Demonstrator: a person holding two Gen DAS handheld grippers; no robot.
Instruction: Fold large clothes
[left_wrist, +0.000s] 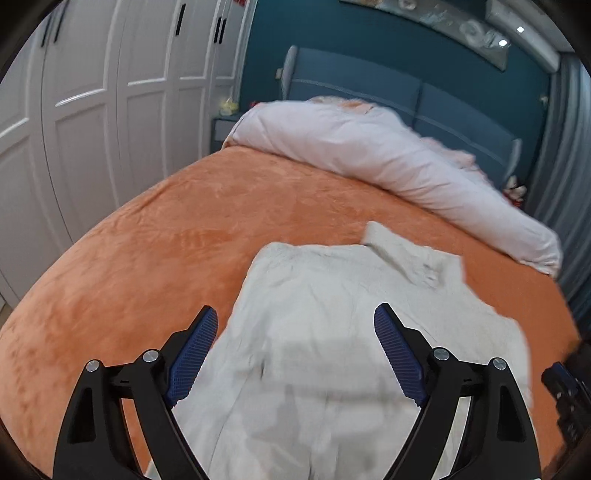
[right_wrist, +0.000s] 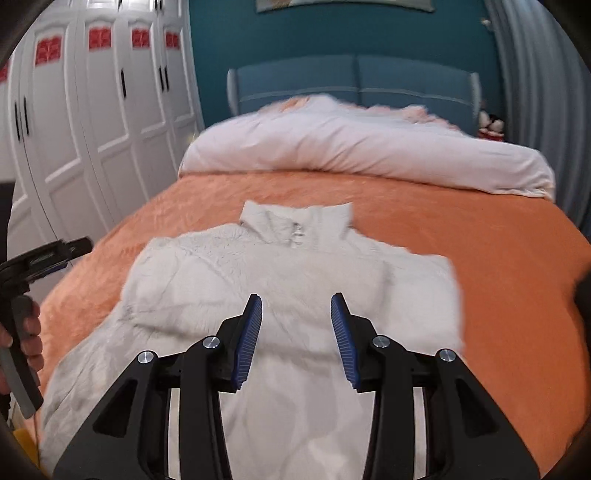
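Jacket (right_wrist: 288, 280) lies flat on bed (right_wrist: 517, 266), centre frame. Left tool (left_wrist: 295, 343) & right tool (right_wrist: 296, 328) both spread, holding nothing. Risk: thick fleece slips from a shallow pinch, fold goes crooked.

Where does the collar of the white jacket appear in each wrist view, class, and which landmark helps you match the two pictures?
Left wrist view: the collar sits right of centre, tilted, beyond the open left gripper.
Right wrist view: the collar sits at centre, above the open right gripper.
Shared landmark: the blue headboard.
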